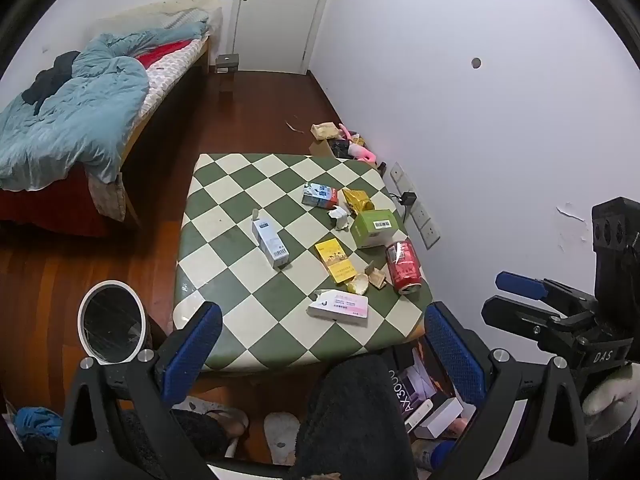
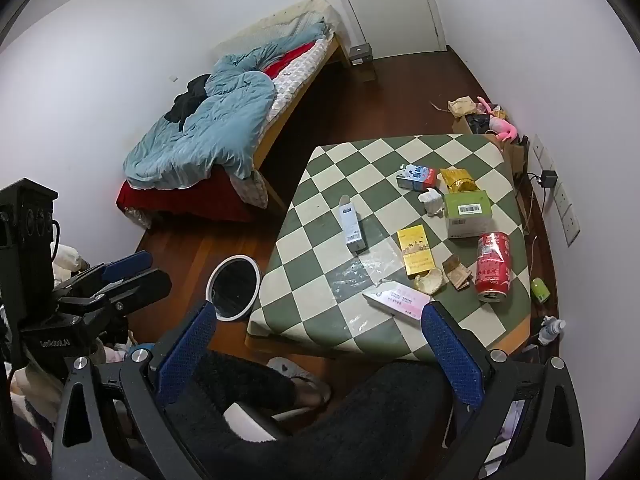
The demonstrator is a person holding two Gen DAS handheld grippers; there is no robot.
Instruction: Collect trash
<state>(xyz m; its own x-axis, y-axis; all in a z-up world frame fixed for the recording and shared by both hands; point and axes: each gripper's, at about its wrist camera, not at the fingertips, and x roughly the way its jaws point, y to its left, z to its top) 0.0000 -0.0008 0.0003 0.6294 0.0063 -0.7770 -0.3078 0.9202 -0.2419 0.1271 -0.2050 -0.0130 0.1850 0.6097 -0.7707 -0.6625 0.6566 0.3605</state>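
both tools, left tool [image 1: 320,354] and right tool [image 2: 318,354], hang released and empty short of the tabletop [image 1: 224,216]. the trash lies toward 1 o'clock; the bin [image 1: 111,328] waits at 9. likely best: take the near pink box [image 1: 340,307] across its narrow sides.

Green-white checkered table [image 1: 240,200]; red can [image 1: 403,266]; yellow box [image 1: 335,260]; green box [image 1: 374,227]; blue quilt [image 1: 76,120]; white-rimmed bin [image 1: 111,322].

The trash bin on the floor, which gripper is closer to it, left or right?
Left. The trash bin sits just off the table's left side, right beside the left gripper. The right gripper hangs farther right, before the table's near edge.
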